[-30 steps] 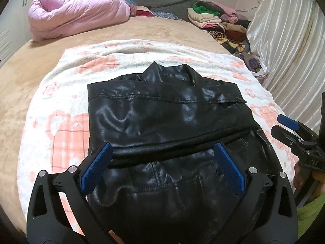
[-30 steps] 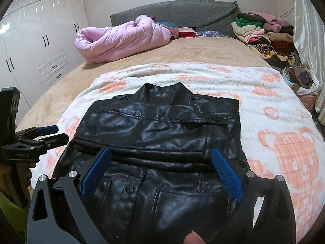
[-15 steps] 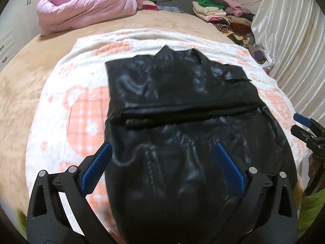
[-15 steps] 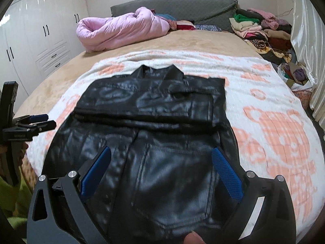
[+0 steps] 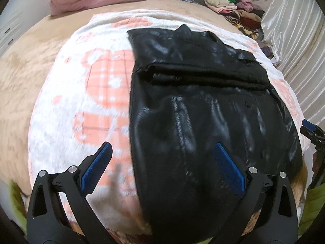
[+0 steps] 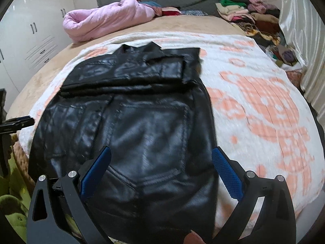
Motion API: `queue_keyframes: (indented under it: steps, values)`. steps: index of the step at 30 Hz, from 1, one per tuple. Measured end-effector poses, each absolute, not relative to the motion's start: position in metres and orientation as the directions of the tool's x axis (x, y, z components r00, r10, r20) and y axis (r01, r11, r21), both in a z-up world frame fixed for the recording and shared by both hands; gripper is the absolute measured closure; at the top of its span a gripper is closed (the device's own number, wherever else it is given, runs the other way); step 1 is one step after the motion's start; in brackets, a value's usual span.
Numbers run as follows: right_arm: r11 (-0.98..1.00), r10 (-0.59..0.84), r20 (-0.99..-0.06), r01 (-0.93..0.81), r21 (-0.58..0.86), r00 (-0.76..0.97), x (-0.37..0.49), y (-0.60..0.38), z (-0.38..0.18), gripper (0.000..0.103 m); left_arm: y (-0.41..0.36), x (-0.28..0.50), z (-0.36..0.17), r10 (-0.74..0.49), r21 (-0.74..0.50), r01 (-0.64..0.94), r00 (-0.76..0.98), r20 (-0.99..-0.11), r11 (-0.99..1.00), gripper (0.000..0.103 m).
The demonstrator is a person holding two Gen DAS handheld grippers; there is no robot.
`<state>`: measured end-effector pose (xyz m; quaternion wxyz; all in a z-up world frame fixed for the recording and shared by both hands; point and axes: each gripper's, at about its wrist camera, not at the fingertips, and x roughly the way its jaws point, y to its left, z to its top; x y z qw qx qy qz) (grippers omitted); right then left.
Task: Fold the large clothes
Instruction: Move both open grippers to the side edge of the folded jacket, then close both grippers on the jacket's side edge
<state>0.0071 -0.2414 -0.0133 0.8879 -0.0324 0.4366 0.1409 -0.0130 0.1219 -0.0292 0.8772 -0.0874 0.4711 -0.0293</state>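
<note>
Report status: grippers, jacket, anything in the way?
Left hand-held gripper open, empty. Right hand-held gripper open, empty. Black jacket flat on the blanket, sleeves folded across the chest. Nothing on the jacket.

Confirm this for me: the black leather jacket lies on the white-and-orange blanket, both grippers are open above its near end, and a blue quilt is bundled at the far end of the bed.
One detail is wrong: the bundled quilt is pink, not blue, as the right wrist view shows. The rest holds: the black leather jacket lies on the white-and-orange blanket, with the left gripper and right gripper open above its near end.
</note>
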Motion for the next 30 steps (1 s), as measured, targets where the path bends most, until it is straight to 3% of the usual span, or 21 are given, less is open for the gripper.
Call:
queue_keyframes:
  steps: [5,10,12,30]
  values:
    - [0.966,0.208,-0.797,-0.246,0.077,0.567,-0.002,-0.258,-0.021,0.004,0.13,-0.031,-0.041,-0.141,-0.193,-0.045,0.525,-0.839,0.98,0.011]
    - [0.969,0.192,-0.811,-0.236,0.069,0.553,-0.011,-0.268,-0.024,0.004,0.132,-0.046,-0.05,-0.165,-0.211,-0.039,0.489,-0.856,0.977,0.046]
    - [0.969,0.19,-0.817,-0.238,0.067,0.544,-0.014,-0.271,-0.025,0.004,0.133,-0.054,-0.056,-0.194,-0.238,-0.038,0.462,-0.865,0.97,0.056]
    - [0.945,0.202,-0.905,-0.317,0.08,0.374,-0.036,-0.276,-0.056,0.005,0.12,-0.087,-0.093,-0.316,-0.347,-0.033,0.337,-0.887,0.937,0.057]
